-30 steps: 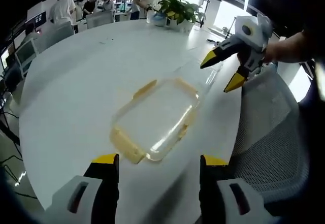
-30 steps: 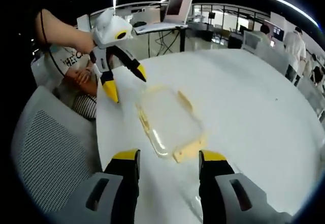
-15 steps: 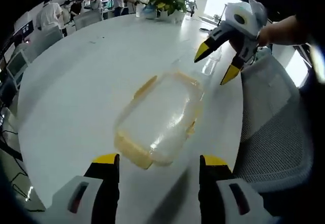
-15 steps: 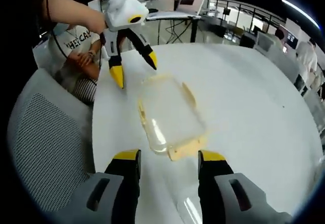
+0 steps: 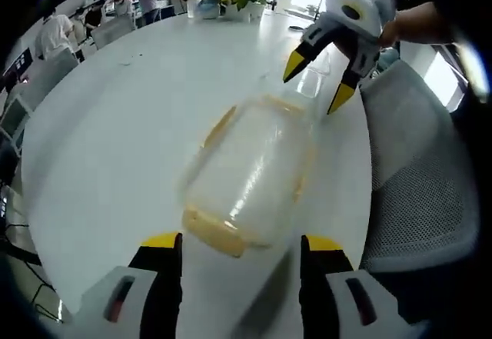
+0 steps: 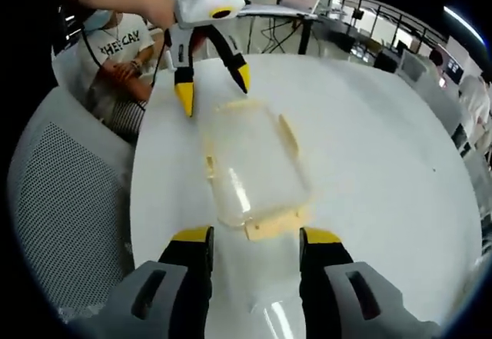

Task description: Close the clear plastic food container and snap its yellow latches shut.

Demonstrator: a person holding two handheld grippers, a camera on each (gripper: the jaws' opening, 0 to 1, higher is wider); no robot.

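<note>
**Both grippers closing in on the container ends, latches not yet snapped**

The left gripper (image 5: 240, 247) has its jaws spread, the near short end of the clear plastic food container (image 5: 250, 174) just beyond its tips. The right gripper (image 6: 250, 239) is likewise spread, at the opposite short end, where a yellow latch (image 6: 273, 225) juts out just ahead of it. The lid appears to sit on the box, so the step in hand looks like lining up for the end latches. Next, each gripper likely needs to press its latch down against the container wall.

The container lies on the white surface (image 5: 115, 124) near the rounded edge, beside a grey mesh chair (image 6: 54, 201). Open room lies toward the surface's middle; a seated person (image 6: 123, 62) is close beyond the edge.
</note>
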